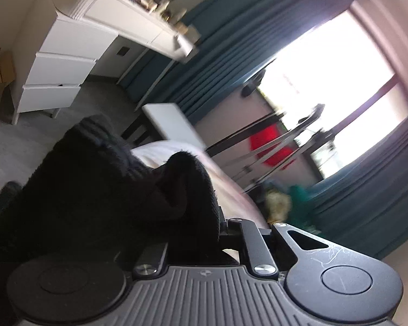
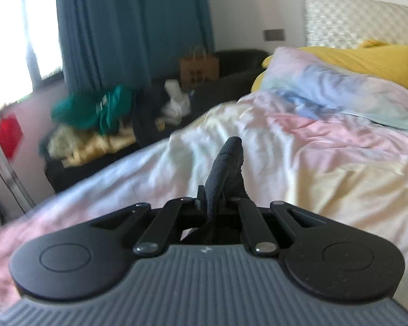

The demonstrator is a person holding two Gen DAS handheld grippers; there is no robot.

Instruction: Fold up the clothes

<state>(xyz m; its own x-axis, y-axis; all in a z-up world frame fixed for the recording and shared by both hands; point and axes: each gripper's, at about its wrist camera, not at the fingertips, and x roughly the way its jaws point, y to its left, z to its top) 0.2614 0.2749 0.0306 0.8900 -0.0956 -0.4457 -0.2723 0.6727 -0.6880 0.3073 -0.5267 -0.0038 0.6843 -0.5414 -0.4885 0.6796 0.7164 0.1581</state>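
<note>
The right gripper [image 2: 216, 203] has its jaws pressed together on a ribbed black edge of the garment [image 2: 227, 163], which sticks up between them above the pastel bedsheet [image 2: 312, 163]. The left gripper [image 1: 204, 233] pinches a thick bunch of the same garment [image 1: 100, 184]: dark, fuzzy knit, bulging up and left over the bed, its folds soft and rounded

Open bed surface [image 2: 299, 168] ahead of right gripper [image 2: 213, 203]; pillows [image 2: 340, 87] far right; black garment [image 1: 100, 190] bunched, blocking left gripper's [image 1: 204, 239] forward view
</note>
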